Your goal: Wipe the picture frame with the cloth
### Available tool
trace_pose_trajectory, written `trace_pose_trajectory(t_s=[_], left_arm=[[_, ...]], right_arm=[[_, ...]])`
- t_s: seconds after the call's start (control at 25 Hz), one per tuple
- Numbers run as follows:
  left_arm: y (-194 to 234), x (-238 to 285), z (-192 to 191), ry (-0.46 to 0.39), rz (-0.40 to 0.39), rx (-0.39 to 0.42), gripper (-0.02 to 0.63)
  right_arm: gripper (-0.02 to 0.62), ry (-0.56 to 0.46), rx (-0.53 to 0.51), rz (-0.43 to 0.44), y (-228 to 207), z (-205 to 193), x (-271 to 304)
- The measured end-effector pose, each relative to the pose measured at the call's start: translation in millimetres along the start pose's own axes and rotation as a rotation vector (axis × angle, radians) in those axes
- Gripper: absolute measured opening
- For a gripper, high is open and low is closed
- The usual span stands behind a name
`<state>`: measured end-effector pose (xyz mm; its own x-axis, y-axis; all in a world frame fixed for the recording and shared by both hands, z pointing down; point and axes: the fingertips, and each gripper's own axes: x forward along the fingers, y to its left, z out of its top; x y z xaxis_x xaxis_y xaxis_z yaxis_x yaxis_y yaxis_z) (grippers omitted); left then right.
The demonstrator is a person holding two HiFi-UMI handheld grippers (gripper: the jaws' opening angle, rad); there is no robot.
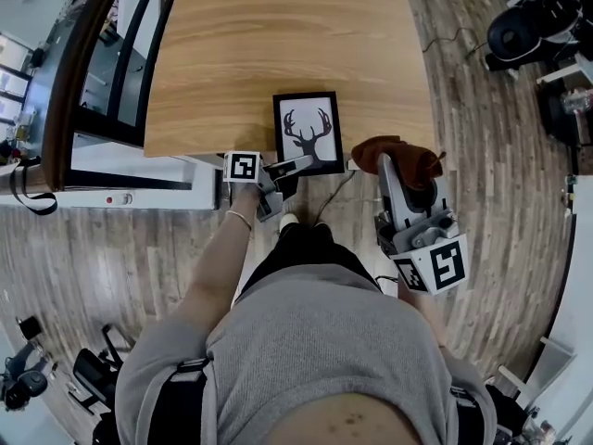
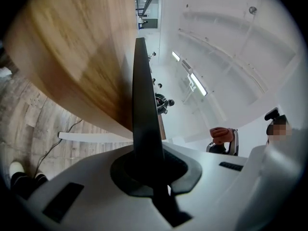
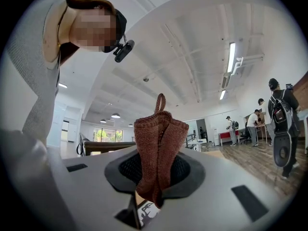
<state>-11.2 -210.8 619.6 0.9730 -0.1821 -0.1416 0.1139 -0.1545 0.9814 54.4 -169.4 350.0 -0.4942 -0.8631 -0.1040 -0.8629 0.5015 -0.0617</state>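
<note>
The wooden table (image 1: 278,35) fills the far side. The picture frame (image 1: 308,133) sits at its near edge, its long axis running near to far. The left gripper (image 1: 295,167) is clamped on the frame's near-left corner. The right gripper (image 1: 405,176) grips the brown cloth (image 1: 375,151) just right of the frame, so I'd expect the wipe to travel left.
</note>
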Motion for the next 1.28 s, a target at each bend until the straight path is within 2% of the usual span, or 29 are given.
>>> trace_pose_trajectory(t_s=[0.44, 0.64, 0.68, 0.76, 0.92, 1.04, 1.12, 1.2, 1.28], left_arm=[[17, -2, 8, -0.014, -0.002, -0.048, 0.02], [12, -2, 8, -0.023, -0.015, 0.002, 0.027], [11, -1, 6, -0.007, -0.015, 0.018, 0.055], [9, 1, 1, 0.029, -0.017, 0.033, 0.261], [1, 0, 0, 0.027, -0.041, 0.053, 0.279], [3, -1, 0, 0.015, -0.026, 0.056, 0.284], [8, -4, -2, 0.015, 0.004, 0.066, 0.284], [18, -13, -5, 0.022, 0.073, 0.103, 0.284], [22, -24, -8, 0.005, 0.117, 0.106, 0.284]], right_arm=[[0.095, 0.022, 0.013, -0.004, -2, -6, -3], [0.095, 0.03, 0.014, -0.006, -4, -7, -5], [0.095, 0.032, 0.016, -0.005, -4, -8, -5], [0.095, 0.034, 0.025, -0.002, -4, -10, -5], [0.095, 0.03, 0.042, 0.012, -3, -10, -4], [0.095, 0.026, 0.044, 0.019, -4, -10, -4], [0.095, 0.021, 0.05, 0.023, -4, -10, -6], [0.095, 0.015, 0.053, 0.027, -3, -8, -7], [0.095, 0.009, 0.053, 0.033, -2, -5, -9]])
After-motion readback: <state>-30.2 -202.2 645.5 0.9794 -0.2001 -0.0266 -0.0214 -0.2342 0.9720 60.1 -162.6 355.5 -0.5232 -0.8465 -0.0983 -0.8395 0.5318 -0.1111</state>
